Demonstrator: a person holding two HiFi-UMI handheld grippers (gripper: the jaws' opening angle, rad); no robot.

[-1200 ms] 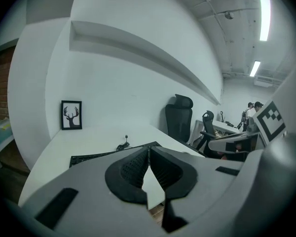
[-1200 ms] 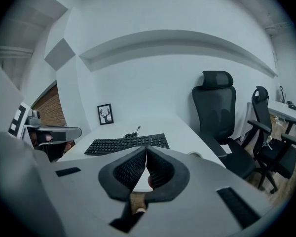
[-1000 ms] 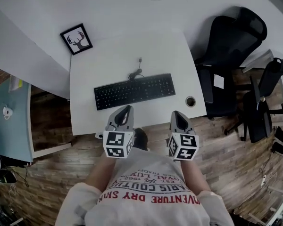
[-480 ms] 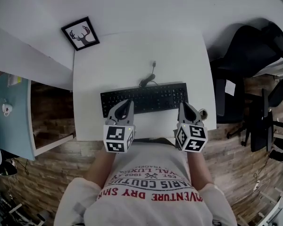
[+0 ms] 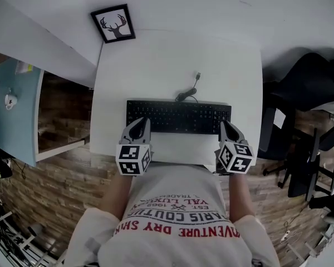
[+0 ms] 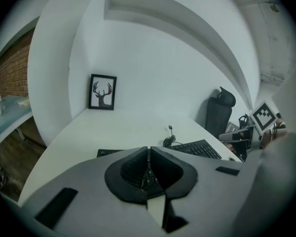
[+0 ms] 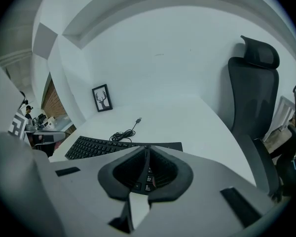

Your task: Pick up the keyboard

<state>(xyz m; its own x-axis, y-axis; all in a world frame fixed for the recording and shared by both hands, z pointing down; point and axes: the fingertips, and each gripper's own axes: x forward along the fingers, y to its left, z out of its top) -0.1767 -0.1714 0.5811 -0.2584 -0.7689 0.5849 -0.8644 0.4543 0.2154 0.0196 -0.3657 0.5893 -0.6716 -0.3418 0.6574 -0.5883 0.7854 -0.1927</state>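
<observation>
Bare desk [image 5: 156,60] flanks the keyboard [image 5: 178,117] (coiled cable [image 5: 186,93] lies behind it).

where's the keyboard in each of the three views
Head view: the keyboard, picture centre, lying crosswise.
Left gripper view: lower centre, partly behind the shut jaws, longer stretch to their right.
Right gripper view: lower left, running behind the shut jaws.
Shared landmark: the framed deer picture at the wall beyond it.

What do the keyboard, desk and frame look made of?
Keyboard: likely black plastic, matte; keys show no glare.
Desk: smooth white top, probably laminate or painted board; even tone, no grain.
Frame: thin black border, wood or plastic, cannot tell which; white antlered-head print inside.
</observation>
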